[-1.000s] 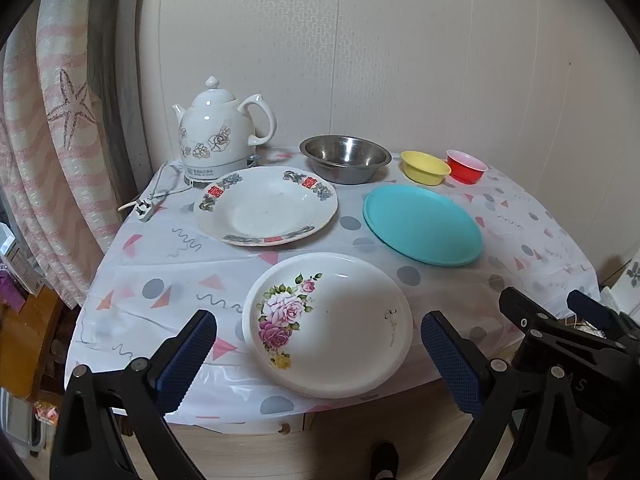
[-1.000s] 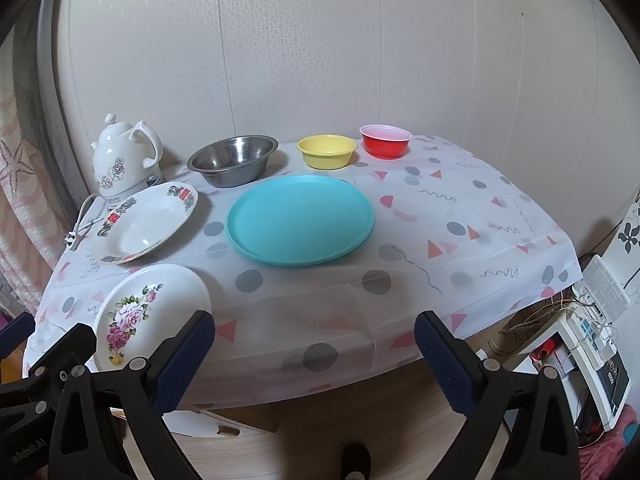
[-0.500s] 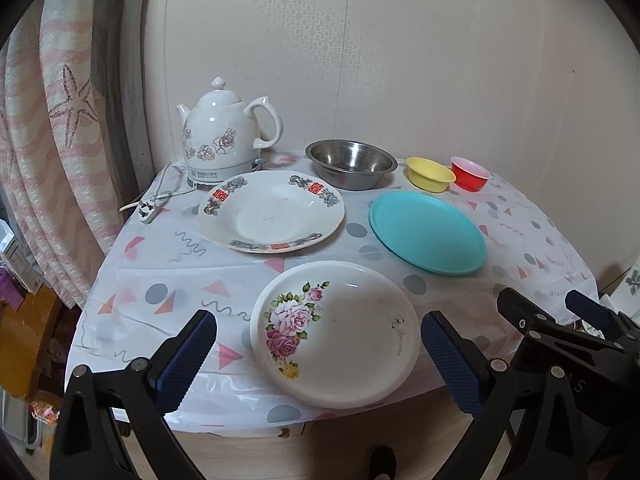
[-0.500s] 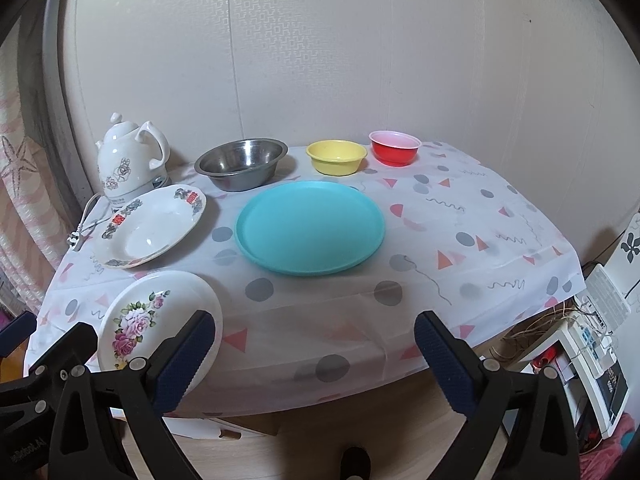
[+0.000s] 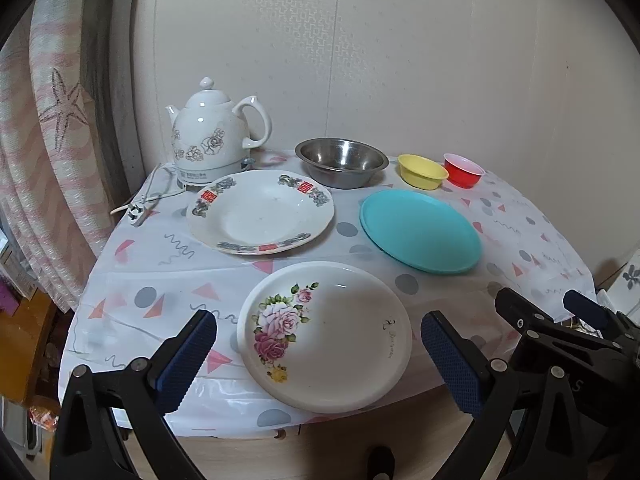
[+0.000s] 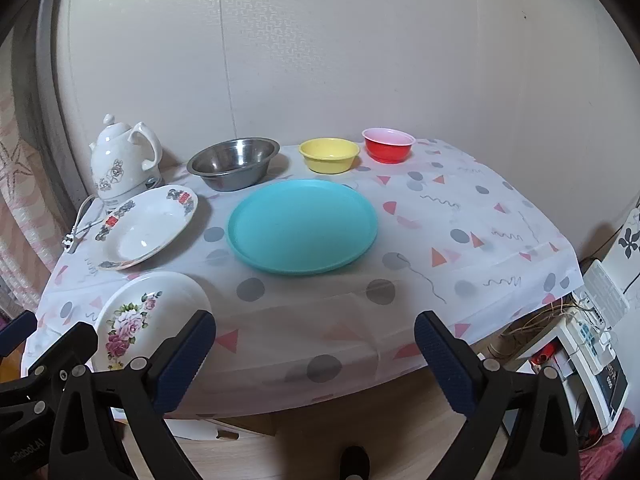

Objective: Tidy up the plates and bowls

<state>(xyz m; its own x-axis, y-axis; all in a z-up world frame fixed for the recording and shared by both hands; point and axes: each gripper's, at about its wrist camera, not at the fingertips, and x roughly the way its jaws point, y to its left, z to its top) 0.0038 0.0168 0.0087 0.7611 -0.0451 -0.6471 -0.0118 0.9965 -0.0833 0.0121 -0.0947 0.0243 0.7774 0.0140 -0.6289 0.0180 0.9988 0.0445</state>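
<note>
Meanwhile both the left tongs [image 5: 318, 354] and right tongs [image 6: 315, 354] hang spread apart, holding nothing, at the surface's [image 6: 460, 216] near edge. Nearest lies the rose plate [image 5: 325, 336], behind it the patterned plate [image 5: 260, 211] and teal plate [image 5: 420, 230]; the steel bowl [image 5: 341, 162], yellow bowl [image 5: 422, 171] and red bowl [image 5: 463, 169] line the back.

The left gripper [image 5: 318, 354] and right gripper [image 6: 315, 351] share one build: black plastic arms studded with silver screw heads and tipped with blue, cross-hatched rubber pads [image 6: 186, 358]. White lettering runs along the black frame at the right-wrist view's lower left.
</note>
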